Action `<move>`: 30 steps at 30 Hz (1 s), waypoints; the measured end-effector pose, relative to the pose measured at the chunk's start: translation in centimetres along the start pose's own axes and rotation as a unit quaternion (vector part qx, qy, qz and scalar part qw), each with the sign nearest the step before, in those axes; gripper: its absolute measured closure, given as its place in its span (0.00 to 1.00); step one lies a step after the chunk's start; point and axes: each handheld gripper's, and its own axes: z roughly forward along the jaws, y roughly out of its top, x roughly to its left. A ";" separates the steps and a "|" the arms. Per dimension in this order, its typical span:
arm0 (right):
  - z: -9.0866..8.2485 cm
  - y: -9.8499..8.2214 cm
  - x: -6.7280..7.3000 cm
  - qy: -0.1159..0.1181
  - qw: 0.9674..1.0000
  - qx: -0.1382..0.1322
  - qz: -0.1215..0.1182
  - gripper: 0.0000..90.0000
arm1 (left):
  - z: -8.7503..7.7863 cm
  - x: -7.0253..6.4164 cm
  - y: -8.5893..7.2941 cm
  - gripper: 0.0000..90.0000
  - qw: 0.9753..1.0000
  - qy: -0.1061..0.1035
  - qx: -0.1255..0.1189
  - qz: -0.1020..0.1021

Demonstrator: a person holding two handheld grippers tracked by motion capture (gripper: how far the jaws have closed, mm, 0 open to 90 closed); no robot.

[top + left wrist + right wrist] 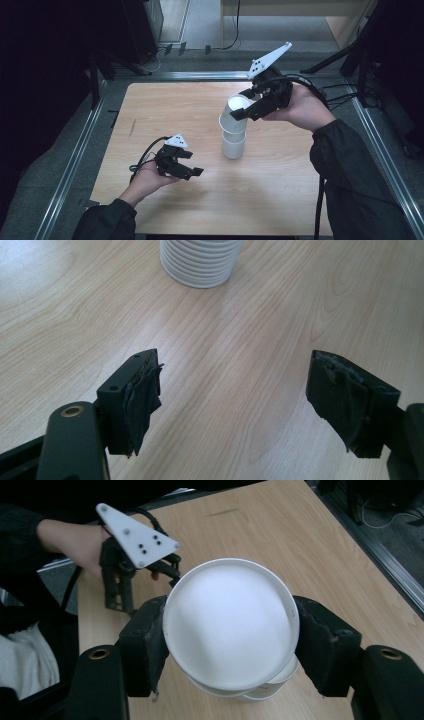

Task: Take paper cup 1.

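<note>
- The right gripper (pixel 243 111) has its jaws clamped on the top cup (pixel 230 622), one pad on each side just under the rim, above the middle of the wooden table (pixel 165 115).
- That cup sits tilted atop the cup stack (pixel 233 142), which stands on the table below it.
- It looks a light, thin-walled white thing; too hard a squeeze would likely dent it, and the smooth rim could slip.
- The best hold is just below the rolled rim, where the wall is stiffest.
- The stack's foot shows ribbed rings in the left gripper view, a matte, round, tapered shape.
- The left gripper (pixel 235 405) hangs with jaws apart and empty, near the stack's base.
</note>
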 end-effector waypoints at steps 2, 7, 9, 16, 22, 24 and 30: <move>-0.4 0.0 0.7 0.006 1.000 0.000 -0.009 0.39 | -0.1 0.0 0.0 0.24 1.000 -0.001 -0.005 -0.003; -0.7 -0.8 2.2 0.018 1.000 0.001 -0.016 0.39 | -0.4 0.0 0.0 0.24 1.000 -0.006 -0.011 -0.001; -0.7 -1.1 2.4 0.023 1.000 -0.003 -0.017 0.39 | -0.4 0.0 0.0 0.23 1.000 -0.010 -0.015 -0.006; 0.9 -4.7 3.5 0.043 0.999 -0.008 -0.005 0.39 | -1.0 -0.5 0.3 0.20 0.998 -0.044 -0.039 0.009; 2.3 -7.0 4.0 0.062 0.998 -0.017 0.003 0.39 | -1.0 -0.7 0.4 0.20 0.998 -0.047 -0.040 0.015; 2.9 -7.7 4.1 0.068 0.997 -0.022 0.008 0.39 | -1.0 -0.7 0.4 0.20 0.998 -0.049 -0.042 0.019; 4.8 -9.5 4.4 0.086 0.995 -0.035 0.019 0.39 | -1.0 -0.8 0.4 0.20 0.997 -0.053 -0.045 0.024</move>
